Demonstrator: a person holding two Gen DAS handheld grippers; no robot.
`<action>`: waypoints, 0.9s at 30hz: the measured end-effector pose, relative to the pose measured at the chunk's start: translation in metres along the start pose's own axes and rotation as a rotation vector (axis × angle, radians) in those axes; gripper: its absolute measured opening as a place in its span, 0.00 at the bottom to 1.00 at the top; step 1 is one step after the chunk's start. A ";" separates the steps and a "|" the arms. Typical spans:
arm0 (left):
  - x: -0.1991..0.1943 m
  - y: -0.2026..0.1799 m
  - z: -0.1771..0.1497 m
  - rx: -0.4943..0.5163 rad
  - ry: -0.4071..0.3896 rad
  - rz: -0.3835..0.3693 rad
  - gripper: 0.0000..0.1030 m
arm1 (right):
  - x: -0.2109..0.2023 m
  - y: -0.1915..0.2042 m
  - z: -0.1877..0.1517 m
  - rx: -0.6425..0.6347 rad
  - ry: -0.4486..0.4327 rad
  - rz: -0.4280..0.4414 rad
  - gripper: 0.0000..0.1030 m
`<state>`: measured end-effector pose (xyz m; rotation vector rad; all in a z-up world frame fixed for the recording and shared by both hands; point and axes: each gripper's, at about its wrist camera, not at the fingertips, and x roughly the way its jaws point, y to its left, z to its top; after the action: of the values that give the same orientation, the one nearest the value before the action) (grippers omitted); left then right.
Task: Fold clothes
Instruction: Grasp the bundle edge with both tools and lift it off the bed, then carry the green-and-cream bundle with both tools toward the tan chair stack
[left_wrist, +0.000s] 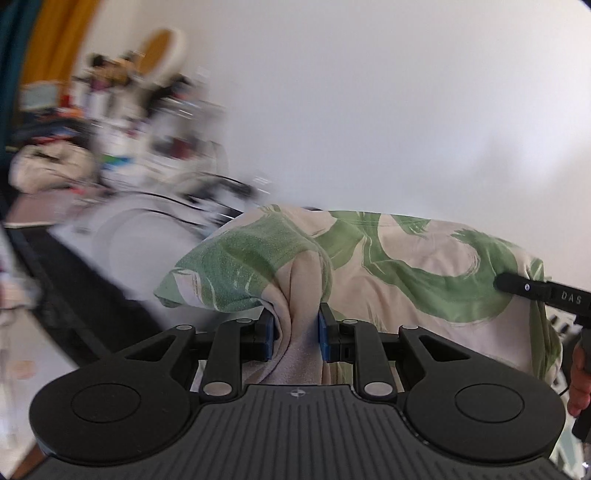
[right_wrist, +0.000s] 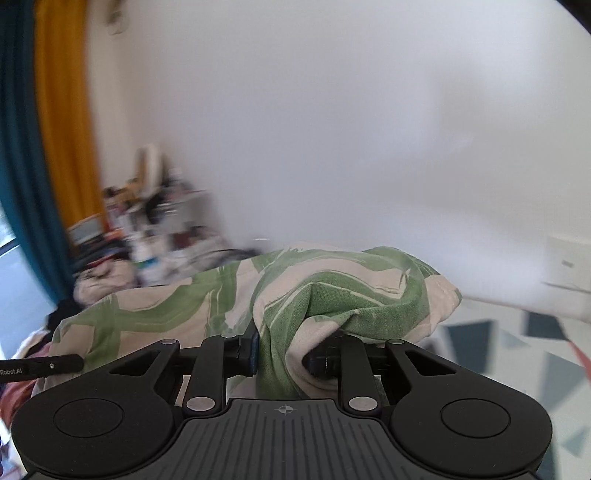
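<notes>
Left hand-held gripper (left_wrist: 295, 328) clamped on a bunched fold of the green-and-cream patterned garment (left_wrist: 399, 258), which hangs lifted in front of the white wall (left_wrist: 369, 92), blurred cluttered shelves (left_wrist: 122, 110) to its left. Right hand-held gripper (right_wrist: 282, 354) likewise pinched on a gathered fold of the garment, orange curtain (right_wrist: 62, 110) and teal curtain (right_wrist: 18, 147) far left of it

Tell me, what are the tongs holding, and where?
Both hold the green-and-cream cloth: left tongs pinch a bunched fold, right tongs another bunch.
</notes>
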<state>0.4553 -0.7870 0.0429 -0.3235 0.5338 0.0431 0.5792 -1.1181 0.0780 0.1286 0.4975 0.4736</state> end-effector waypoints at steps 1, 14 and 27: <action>-0.015 0.016 -0.001 -0.011 -0.016 0.027 0.22 | 0.005 0.020 0.002 -0.016 0.001 0.027 0.20; -0.208 0.189 -0.052 -0.256 -0.153 0.455 0.22 | 0.068 0.283 -0.029 -0.234 0.132 0.470 0.20; -0.273 0.307 -0.067 -0.418 -0.144 0.726 0.22 | 0.123 0.487 -0.077 -0.377 0.309 0.760 0.20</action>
<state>0.1487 -0.5051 0.0372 -0.5149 0.4733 0.8836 0.4396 -0.6289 0.0709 -0.1310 0.6468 1.3356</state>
